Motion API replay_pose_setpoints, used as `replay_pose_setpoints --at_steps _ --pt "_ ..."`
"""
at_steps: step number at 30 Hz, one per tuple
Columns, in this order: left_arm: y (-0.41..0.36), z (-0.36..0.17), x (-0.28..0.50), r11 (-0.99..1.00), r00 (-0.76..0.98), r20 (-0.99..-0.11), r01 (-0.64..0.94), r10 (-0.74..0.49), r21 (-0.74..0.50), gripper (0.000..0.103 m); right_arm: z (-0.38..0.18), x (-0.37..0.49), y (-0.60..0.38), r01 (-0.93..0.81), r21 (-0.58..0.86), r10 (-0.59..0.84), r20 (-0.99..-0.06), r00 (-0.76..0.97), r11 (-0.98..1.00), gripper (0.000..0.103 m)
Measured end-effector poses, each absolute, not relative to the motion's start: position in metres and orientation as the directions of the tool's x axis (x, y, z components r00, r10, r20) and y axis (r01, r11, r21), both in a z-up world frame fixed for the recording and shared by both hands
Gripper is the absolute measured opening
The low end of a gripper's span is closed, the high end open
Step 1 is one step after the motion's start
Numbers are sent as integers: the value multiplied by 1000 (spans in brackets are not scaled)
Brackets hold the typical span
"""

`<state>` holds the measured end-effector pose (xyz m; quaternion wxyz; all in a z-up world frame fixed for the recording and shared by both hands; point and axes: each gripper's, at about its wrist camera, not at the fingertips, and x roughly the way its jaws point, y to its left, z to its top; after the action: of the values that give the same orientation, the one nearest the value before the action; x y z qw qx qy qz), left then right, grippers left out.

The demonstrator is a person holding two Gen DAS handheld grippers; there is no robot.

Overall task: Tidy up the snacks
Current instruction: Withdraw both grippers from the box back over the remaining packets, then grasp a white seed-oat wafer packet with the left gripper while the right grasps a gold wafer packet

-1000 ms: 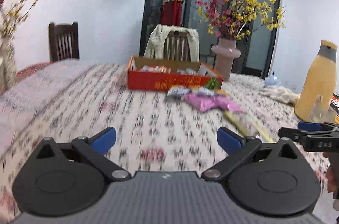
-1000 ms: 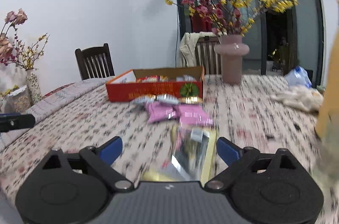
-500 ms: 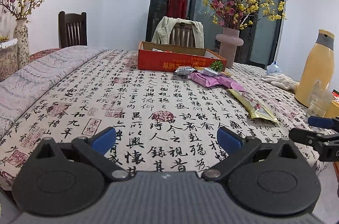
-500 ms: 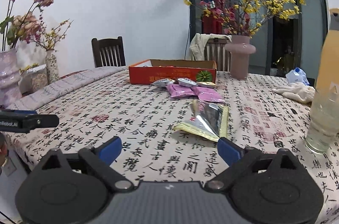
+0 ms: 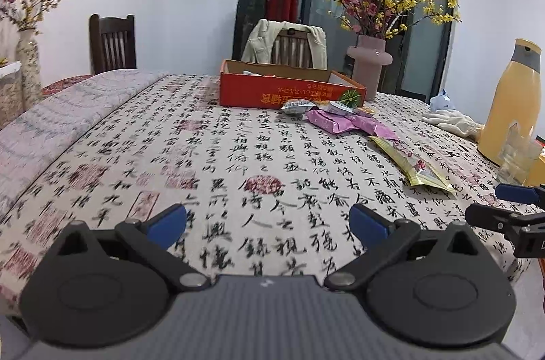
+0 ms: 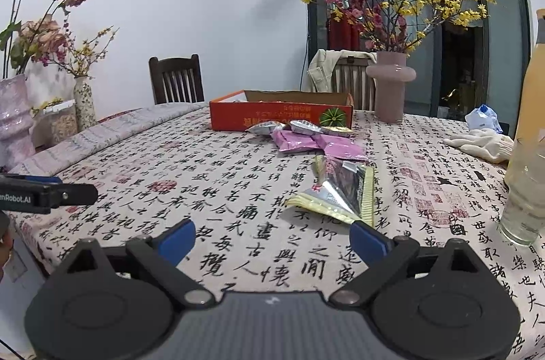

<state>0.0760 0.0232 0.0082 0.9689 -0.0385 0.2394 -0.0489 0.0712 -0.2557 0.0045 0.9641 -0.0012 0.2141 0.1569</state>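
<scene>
Right wrist view: a gold-edged foil snack packet (image 6: 335, 193) lies flat on the calligraphy-print tablecloth (image 6: 211, 176), just ahead of the right gripper (image 6: 272, 235), jaws spread wide, holding nothing. Beyond it, pink wrappers (image 6: 320, 143) sit beside the open orange cardboard box (image 6: 279, 118). Only the left wrist view shows snacks inside that box; the left gripper (image 5: 267, 223) is wide open too.

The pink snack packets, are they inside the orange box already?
No, the pink snack packets lie on the tablecloth just in front of the orange box, not inside it.
</scene>
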Motion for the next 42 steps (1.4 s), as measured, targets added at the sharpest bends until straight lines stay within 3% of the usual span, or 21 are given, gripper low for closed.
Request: replay_pose_setpoints --at_steps 20,31,37,40,42 --pt "-4 58 252 975 841 -493 199 -223 -102 103 42 233 -283 -264 98 280 -437 855 959 96" --pt "-29 45 404 964 769 -583 229 -262 -133 84 50 382 -281 -263 109 281 -513 811 959 77" --pt "-33 7 474 964 688 -676 173 -265 -202 68 19 453 -268 -246 107 261 -584 769 963 62" --pt "-33 -8 489 958 669 -686 178 -285 -224 65 -1 474 -265 -240 127 266 -616 742 962 54" --pt "-34 -16 493 956 663 -690 187 -291 -225 57 -11 481 -265 -242 151 283 -623 729 958 51"
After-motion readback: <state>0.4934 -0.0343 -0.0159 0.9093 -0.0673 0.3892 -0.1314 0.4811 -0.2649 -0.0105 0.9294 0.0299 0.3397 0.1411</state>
